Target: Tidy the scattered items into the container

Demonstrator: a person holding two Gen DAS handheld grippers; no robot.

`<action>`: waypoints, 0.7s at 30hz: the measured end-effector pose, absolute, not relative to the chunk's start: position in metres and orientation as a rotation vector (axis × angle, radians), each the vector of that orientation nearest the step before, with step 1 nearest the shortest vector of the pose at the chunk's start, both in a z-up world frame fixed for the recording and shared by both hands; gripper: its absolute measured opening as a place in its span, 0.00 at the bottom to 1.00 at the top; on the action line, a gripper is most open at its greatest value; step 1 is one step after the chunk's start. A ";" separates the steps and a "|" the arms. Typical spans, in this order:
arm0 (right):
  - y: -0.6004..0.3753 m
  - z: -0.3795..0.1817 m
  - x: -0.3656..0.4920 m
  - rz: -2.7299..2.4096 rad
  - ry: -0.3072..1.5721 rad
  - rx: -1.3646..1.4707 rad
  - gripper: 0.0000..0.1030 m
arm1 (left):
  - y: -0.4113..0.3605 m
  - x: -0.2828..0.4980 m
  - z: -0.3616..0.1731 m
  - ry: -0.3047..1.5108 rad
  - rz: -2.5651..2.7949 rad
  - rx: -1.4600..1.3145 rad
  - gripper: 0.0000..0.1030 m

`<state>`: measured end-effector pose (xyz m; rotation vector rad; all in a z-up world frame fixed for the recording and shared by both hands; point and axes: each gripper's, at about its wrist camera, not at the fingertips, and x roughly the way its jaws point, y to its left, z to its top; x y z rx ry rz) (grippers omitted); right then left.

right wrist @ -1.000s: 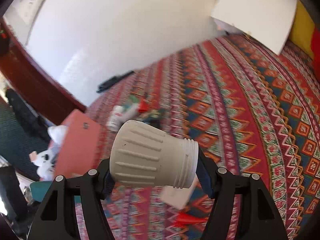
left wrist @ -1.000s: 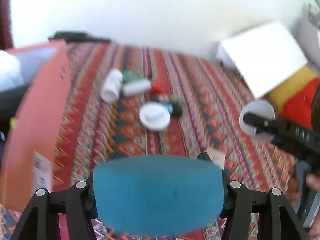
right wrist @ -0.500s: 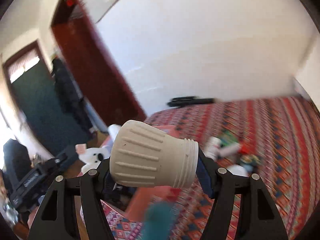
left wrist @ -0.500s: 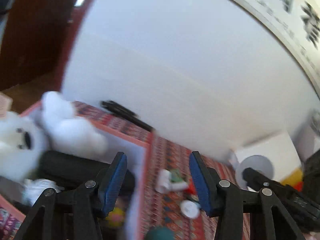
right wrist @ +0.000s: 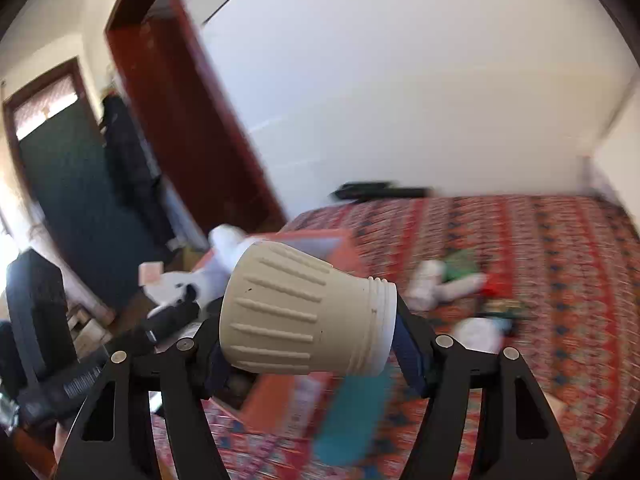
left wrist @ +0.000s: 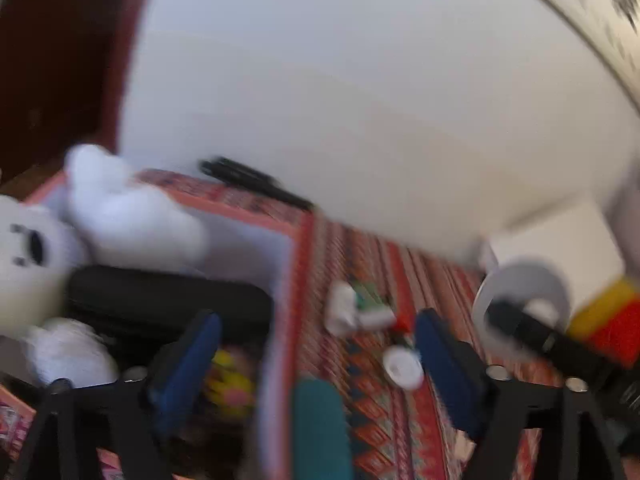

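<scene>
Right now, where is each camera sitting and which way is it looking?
Left wrist: on the left claw, looking past its opening blue fingers at the orange box with the white plush toy.
Right wrist: on the right claw, shut on the cream cup, looking toward the door.
Both show the box, the toy and the patterned cloth.

Cream ribbed lamp housing. Orange cardboard box, pale inside. White plush bear, black eyes. Teal blurred object. Bedspread red, zigzag and diamond bands in blue, white. Blue pads on black gripper fingers. Dark red door.
</scene>
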<state>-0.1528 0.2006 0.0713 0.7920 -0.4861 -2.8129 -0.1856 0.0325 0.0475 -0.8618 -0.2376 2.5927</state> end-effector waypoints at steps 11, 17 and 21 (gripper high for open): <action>0.355 0.008 -0.095 -2.945 -0.782 0.912 0.69 | 0.155 -0.203 -0.090 0.345 2.610 -1.287 0.98; 0.373 -0.017 -0.103 -2.870 -0.873 0.966 0.69 | 0.163 -0.216 -0.127 0.397 2.623 -1.374 0.99; 0.369 -0.023 -0.110 -2.848 -0.858 0.990 0.69 | 0.169 -0.214 -0.136 0.474 2.662 -1.369 0.98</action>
